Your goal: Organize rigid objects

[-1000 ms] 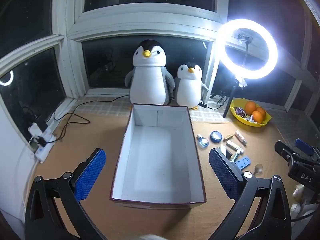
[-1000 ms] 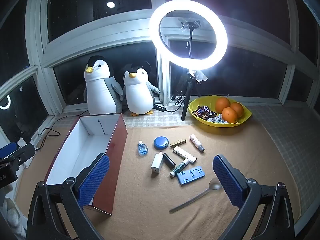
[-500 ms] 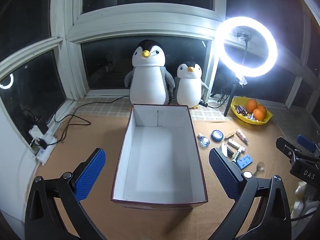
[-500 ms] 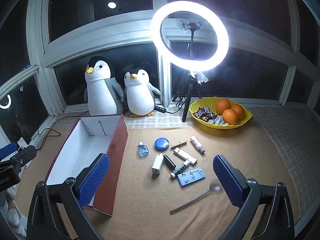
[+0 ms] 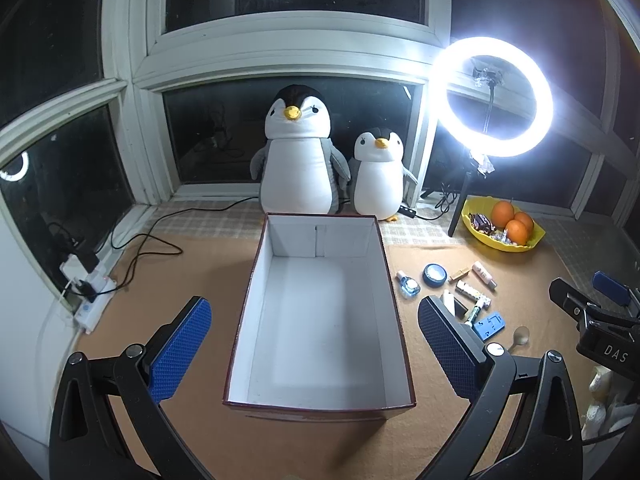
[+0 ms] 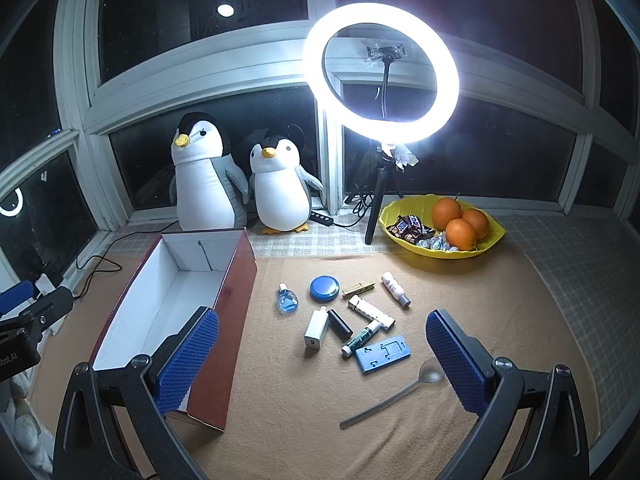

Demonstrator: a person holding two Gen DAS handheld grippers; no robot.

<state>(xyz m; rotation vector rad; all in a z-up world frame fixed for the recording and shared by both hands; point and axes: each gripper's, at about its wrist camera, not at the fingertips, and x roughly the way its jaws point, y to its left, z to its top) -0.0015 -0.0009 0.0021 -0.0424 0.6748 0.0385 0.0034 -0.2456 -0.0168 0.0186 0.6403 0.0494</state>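
Note:
An empty red box with white inside (image 5: pixel 320 320) (image 6: pixel 168 304) stands on the tan mat. Right of it lie several small objects: a blue round tin (image 6: pixel 324 289), a small blue bottle (image 6: pixel 287 301), a white charger (image 6: pixel 316 329), a black tube (image 6: pixel 340 324), a blue flat holder (image 6: pixel 382 354), a spoon (image 6: pixel 394 392), a clothespin (image 6: pixel 359 289) and white tubes (image 6: pixel 394 289). My left gripper (image 5: pixel 316 356) is open and empty above the box's near end. My right gripper (image 6: pixel 322 360) is open and empty above the objects.
Two plush penguins (image 5: pixel 298 160) (image 6: pixel 280 184) stand behind the box. A ring light on a tripod (image 6: pixel 380 80) and a yellow bowl of oranges and sweets (image 6: pixel 440 228) are at the back right. A power strip with cables (image 5: pixel 86 284) lies at the left.
Both grippers have drawn back and risen slightly, so the box and objects look a little farther away. Nothing was picked up or moved.

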